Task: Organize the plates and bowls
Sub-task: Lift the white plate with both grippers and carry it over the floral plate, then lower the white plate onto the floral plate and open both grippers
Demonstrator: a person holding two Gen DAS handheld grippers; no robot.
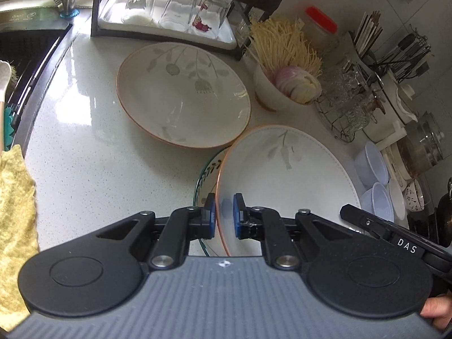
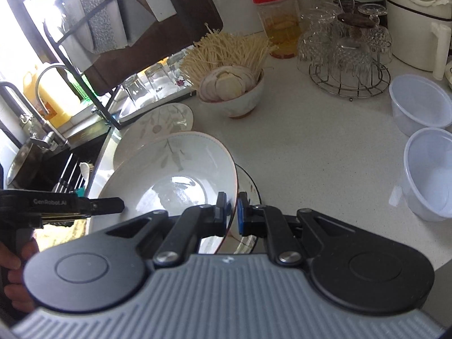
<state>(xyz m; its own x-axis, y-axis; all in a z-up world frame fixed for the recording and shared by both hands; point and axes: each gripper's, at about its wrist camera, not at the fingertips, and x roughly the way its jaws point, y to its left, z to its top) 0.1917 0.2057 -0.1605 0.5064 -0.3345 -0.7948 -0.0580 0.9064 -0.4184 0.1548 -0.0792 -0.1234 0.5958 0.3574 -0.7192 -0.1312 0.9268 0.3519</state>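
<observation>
A white floral plate with an orange rim (image 1: 285, 180) is held tilted above the counter. My left gripper (image 1: 225, 216) is shut on its near-left rim. My right gripper (image 2: 231, 212) is shut on its right rim (image 2: 169, 175). Under it sits a bowl with a green leaf rim (image 1: 207, 180), also showing in the right wrist view (image 2: 248, 186). A second white floral plate (image 1: 183, 93) lies flat on the counter further back, seen also in the right wrist view (image 2: 166, 120).
A bowl of enoki mushrooms and sliced onion (image 1: 282, 84) stands behind the plates. A rack with upturned glasses (image 1: 175, 8) is at the back. Clear plastic containers (image 2: 423, 141), a glass cup stand (image 2: 344, 53) and a red-lidded jar (image 2: 278, 22) are right. The sink (image 1: 25, 53) is left.
</observation>
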